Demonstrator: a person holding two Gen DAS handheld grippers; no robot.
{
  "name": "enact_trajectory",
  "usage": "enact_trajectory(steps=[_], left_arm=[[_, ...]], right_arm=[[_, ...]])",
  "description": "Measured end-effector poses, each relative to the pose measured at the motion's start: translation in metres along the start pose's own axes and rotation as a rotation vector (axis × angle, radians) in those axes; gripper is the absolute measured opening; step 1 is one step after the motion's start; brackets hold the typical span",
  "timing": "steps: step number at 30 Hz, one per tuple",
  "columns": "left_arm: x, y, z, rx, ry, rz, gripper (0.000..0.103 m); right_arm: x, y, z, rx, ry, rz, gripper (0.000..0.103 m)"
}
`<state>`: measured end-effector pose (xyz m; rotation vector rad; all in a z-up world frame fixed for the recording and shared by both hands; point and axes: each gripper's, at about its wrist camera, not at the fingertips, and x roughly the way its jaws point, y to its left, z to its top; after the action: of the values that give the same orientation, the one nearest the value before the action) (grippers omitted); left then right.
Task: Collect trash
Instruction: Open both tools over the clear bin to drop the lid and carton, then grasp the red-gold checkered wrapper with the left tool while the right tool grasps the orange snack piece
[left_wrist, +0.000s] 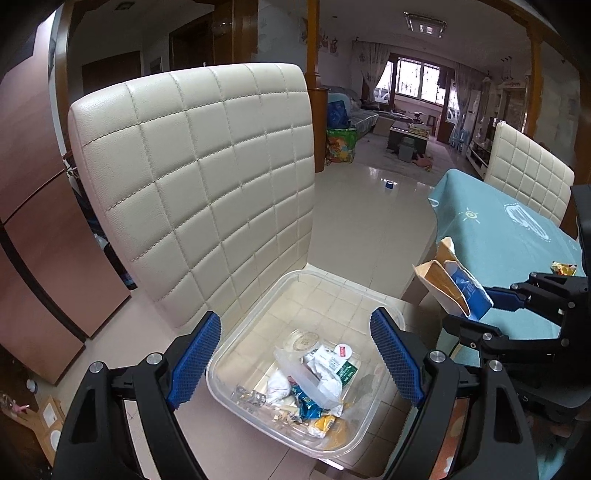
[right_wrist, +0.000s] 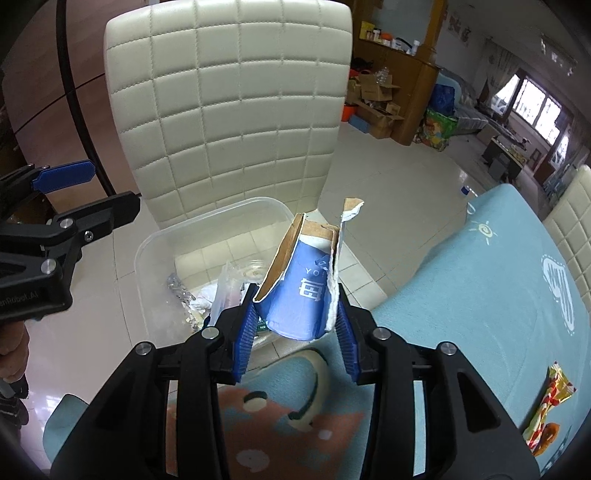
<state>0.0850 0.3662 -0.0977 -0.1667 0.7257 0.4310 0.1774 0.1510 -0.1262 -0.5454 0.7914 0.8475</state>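
Torn carton (right_wrist: 301, 291) — between right jaws.

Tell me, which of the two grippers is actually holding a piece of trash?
The right gripper: its blue pads pinch a torn blue paper cup near the clear bin. The left gripper is open and empty.

Both wrist views above bin (left_wrist: 258, 306)

A home: dining chair (left_wrist: 192, 184), clothed table (left_wrist: 509, 236), distant sofa (left_wrist: 362, 116) by curtained window (left_wrist: 417, 79).
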Motion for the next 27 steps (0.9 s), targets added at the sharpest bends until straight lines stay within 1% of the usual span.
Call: enact_trajectory(steps=[3,4,5,7,8,9,11,15,20,25,27], left_arm=[[-0.001,0.003,-0.003,0.0,0.007,0.007,0.081],[-0.002,0.004,-0.004,-0.001,0.009,0.01,0.081],[-0.003,0.004,-0.004,-0.002,0.009,0.013,0.081],[-0.004,0.006,-0.005,-0.007,0.01,0.017,0.081],[-0.005,0.007,-0.006,-0.009,0.011,0.016,0.081],[-0.006,0.007,-0.006,-0.01,0.011,0.016,0.081],[-0.007,0.005,-0.005,-0.006,0.011,0.016,0.081],[-0.009,-0.002,-0.002,0.006,0.011,0.003,0.081],[-0.019,-0.018,0.0,0.039,-0.009,-0.023,0.081],[-0.029,-0.038,0.001,0.061,-0.01,-0.06,0.081],[-0.035,-0.051,0.002,0.081,-0.016,-0.086,0.081]], right_arm=[[0.003,0.007,0.004,-0.02,-0.005,0.0,0.044],[0.004,0.009,0.006,-0.03,-0.007,-0.005,0.045],[0.005,0.01,0.007,-0.037,-0.008,-0.008,0.049],[0.003,0.012,0.009,-0.051,-0.032,-0.06,0.079],[0.002,0.013,0.01,-0.052,-0.053,-0.076,0.08],[-0.001,0.012,0.009,-0.055,-0.065,-0.087,0.08],[-0.003,0.008,0.007,-0.052,-0.054,-0.107,0.079],[-0.013,-0.005,0.001,-0.022,-0.057,-0.123,0.079],[-0.032,-0.026,-0.01,0.031,-0.074,-0.136,0.079],[-0.063,-0.048,-0.024,0.076,-0.105,-0.157,0.079],[-0.08,-0.062,-0.035,0.103,-0.121,-0.189,0.079]])
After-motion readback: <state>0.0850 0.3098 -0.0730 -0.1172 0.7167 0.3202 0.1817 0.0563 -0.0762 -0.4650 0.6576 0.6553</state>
